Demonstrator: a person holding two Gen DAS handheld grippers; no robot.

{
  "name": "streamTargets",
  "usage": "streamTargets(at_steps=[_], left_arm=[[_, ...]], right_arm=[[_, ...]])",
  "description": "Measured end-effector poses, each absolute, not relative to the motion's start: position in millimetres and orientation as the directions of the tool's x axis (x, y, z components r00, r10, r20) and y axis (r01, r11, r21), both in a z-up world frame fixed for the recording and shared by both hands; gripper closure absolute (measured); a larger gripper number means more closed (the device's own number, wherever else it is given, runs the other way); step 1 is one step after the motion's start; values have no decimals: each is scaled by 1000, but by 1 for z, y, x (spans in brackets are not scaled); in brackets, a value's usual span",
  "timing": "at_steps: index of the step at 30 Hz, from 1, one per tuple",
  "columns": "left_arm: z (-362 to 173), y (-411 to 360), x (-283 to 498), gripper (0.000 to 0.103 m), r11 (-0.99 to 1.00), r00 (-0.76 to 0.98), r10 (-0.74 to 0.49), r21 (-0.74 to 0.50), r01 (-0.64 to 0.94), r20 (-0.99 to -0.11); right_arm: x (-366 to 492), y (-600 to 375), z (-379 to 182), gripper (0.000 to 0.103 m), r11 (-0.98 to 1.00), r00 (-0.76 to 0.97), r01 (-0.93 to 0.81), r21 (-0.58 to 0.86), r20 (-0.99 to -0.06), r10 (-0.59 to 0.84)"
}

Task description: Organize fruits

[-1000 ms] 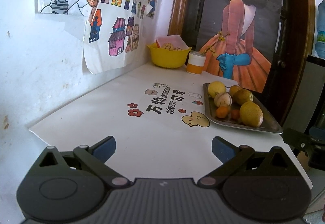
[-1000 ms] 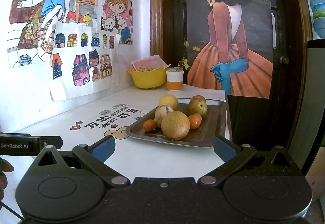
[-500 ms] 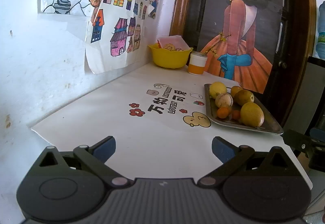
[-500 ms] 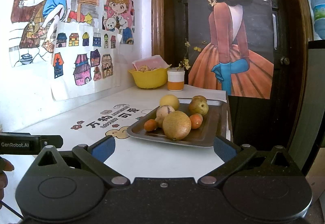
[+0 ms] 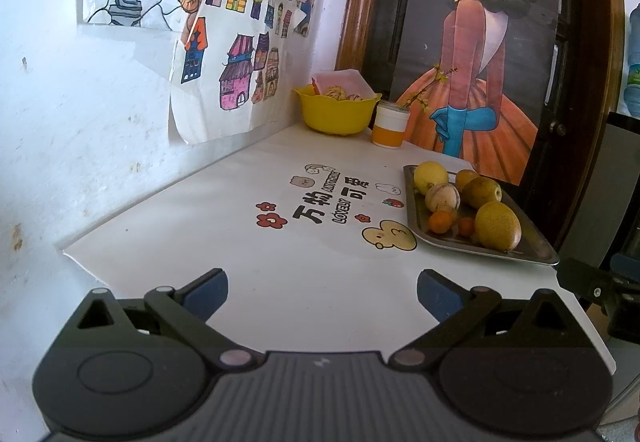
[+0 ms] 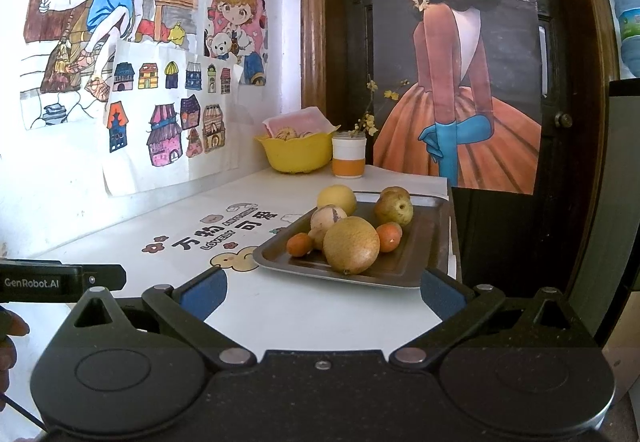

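Note:
A metal tray (image 6: 404, 266) (image 5: 532, 250) on the white table holds several fruits: a large yellow-brown one (image 6: 351, 245) (image 5: 497, 225) at the front, two small oranges (image 6: 300, 244) (image 6: 389, 236), a pale round fruit (image 6: 328, 217), a yellow one (image 6: 337, 198) and a greenish pear (image 6: 394, 209). My right gripper (image 6: 322, 294) stands open just short of the tray's near edge, nothing between its fingers. My left gripper (image 5: 322, 292) is open over bare table, left of the tray, and is empty.
A yellow bowl (image 5: 336, 113) (image 6: 296, 153) with round items and a pink sheet stands at the back corner, an orange-and-white cup (image 5: 390, 123) beside it. Drawings hang on the left wall. The table's right edge runs just beyond the tray, by a dark door (image 6: 560, 121).
Both views have crept slightly forward; the tray looks a little nearer to my right gripper. Nothing on the table has moved, and both grippers have stayed open.

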State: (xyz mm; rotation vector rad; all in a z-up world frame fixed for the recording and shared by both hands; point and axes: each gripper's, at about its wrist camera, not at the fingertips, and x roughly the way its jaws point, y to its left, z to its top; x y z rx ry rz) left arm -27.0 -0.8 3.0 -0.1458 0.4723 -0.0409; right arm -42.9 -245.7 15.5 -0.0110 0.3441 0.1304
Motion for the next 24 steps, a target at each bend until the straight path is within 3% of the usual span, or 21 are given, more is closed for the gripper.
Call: streamTargets(at_steps=[24], left_arm=[[2, 0, -27, 1, 989, 889, -73, -151, 5, -451]], right_arm=[[-45, -243, 13, 1, 990, 928, -141, 9, -346, 135]])
